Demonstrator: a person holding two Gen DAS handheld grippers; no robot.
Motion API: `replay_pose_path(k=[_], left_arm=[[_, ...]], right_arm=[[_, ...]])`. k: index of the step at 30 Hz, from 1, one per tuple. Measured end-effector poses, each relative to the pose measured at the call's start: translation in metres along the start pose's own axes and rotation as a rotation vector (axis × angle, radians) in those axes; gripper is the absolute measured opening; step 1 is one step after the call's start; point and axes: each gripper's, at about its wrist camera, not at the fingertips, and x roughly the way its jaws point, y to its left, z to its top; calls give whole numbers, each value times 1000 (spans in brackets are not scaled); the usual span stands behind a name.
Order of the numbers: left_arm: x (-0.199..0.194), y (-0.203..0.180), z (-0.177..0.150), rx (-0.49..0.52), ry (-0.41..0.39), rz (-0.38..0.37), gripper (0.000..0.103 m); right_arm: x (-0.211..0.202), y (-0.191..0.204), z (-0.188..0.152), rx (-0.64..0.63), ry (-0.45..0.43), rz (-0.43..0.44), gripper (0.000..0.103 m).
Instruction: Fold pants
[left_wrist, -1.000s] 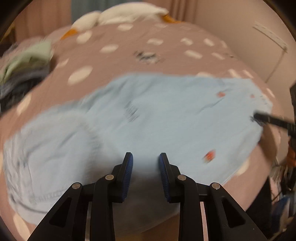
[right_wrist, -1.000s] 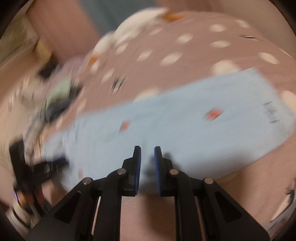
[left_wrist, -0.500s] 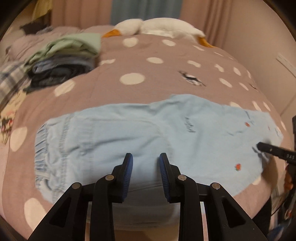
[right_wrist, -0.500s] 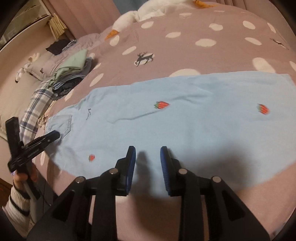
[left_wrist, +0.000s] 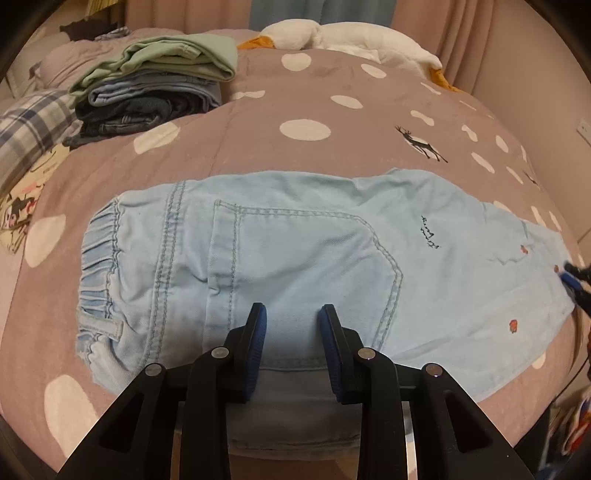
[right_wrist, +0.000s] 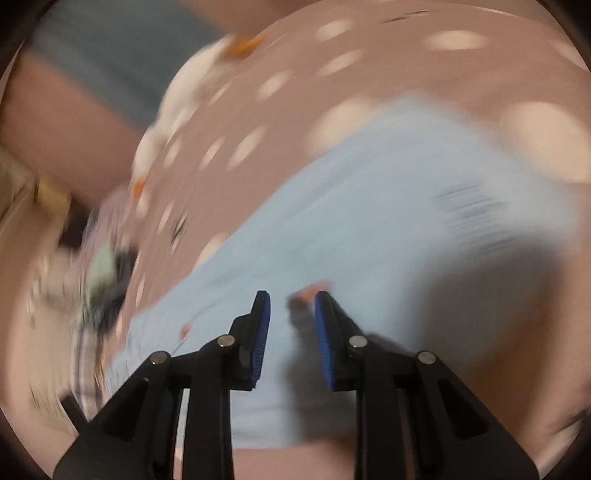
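Note:
Light blue denim pants (left_wrist: 295, 240) lie flat on a mauve dotted bedspread (left_wrist: 303, 92), with the elastic waistband (left_wrist: 99, 258) at the left and the legs running right. My left gripper (left_wrist: 291, 310) hovers open over the back pocket (left_wrist: 314, 258), nothing between its pads. The right wrist view is smeared by motion. There my right gripper (right_wrist: 291, 295) hangs low over the pants (right_wrist: 369, 221) near a small red strawberry mark (right_wrist: 314, 288); its jaws are closing with a gap left and no cloth pinched. Its tip (left_wrist: 576, 277) shows at the leg end.
A stack of folded clothes (left_wrist: 155, 85) sits at the back left, beside a plaid pillow (left_wrist: 29, 125). A white plush goose (left_wrist: 351, 37) lies at the head of the bed. The wall (left_wrist: 546, 74) is on the right. The bed's near edge runs under both grippers.
The left gripper slid toward the waist end, so the pocket and waistband are now in front of it. The right gripper swung quickly and dropped closer to the cloth, its view now blurred and its jaws narrower.

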Motion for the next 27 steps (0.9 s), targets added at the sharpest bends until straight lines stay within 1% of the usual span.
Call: replay_pose_path(k=[1, 2, 3, 4, 6, 7, 8, 10, 13, 14, 15, 17, 18, 19, 20, 22, 23, 24, 25, 26, 27], left_arm=[[0, 0, 1, -4, 5, 4, 30], [-1, -2, 2, -5, 12, 15, 30], [-3, -4, 4, -3, 17, 27, 30], [-5, -8, 6, 4, 19, 43, 30], [-11, -17, 10, 16, 3, 49, 30], [-16, -23, 13, 23, -11, 43, 30], [-21, -31, 16, 34, -29, 27, 30], [-27, -47, 22, 54, -40, -29, 30], [-24, -76, 26, 60, 2, -190, 30], [-19, -86, 27, 54, 30, -256, 30], [-13, -95, 27, 44, 54, -305, 30], [-1, -112, 26, 25, 100, -373, 30], [4, -120, 24, 16, 116, -392, 30], [11, -127, 22, 2, 142, -413, 31], [16, -131, 22, -10, 159, -427, 30], [27, -139, 21, -56, 208, -475, 30], [29, -142, 20, -75, 225, -499, 30], [32, -146, 21, -93, 243, -530, 30], [33, -149, 24, -100, 250, -550, 30], [33, -154, 27, -106, 255, -577, 30], [33, -160, 30, -111, 256, -606, 30]], right_arm=[[-11, -16, 6, 29, -32, -51, 20], [-28, -36, 12, 66, -83, -106, 19], [-43, -52, 15, 116, -120, -104, 19], [-59, -66, 17, 180, -148, -65, 20], [-88, -78, 13, 234, -221, -2, 35], [-98, -80, 10, 237, -242, -2, 45], [-107, -81, 5, 240, -255, -1, 45], [-108, -86, -9, 264, -216, 37, 45], [-94, -87, -27, 287, -153, 85, 45], [-90, -87, -29, 284, -147, 95, 45], [-83, -82, -31, 264, -139, 110, 45], [-70, -75, -31, 218, -139, 71, 38], [-65, -73, -27, 199, -149, 48, 35], [-60, -72, -25, 191, -162, 39, 29], [-54, -74, -21, 205, -170, 35, 19], [-46, -80, -15, 228, -183, 39, 9], [-43, -78, -13, 222, -198, 37, 6], [-44, -76, -11, 211, -207, 26, 8], [-49, -67, -9, 166, -233, -7, 7], [-54, -50, -9, 88, -270, -35, 6], [-57, -37, -8, 27, -293, -45, 6]])
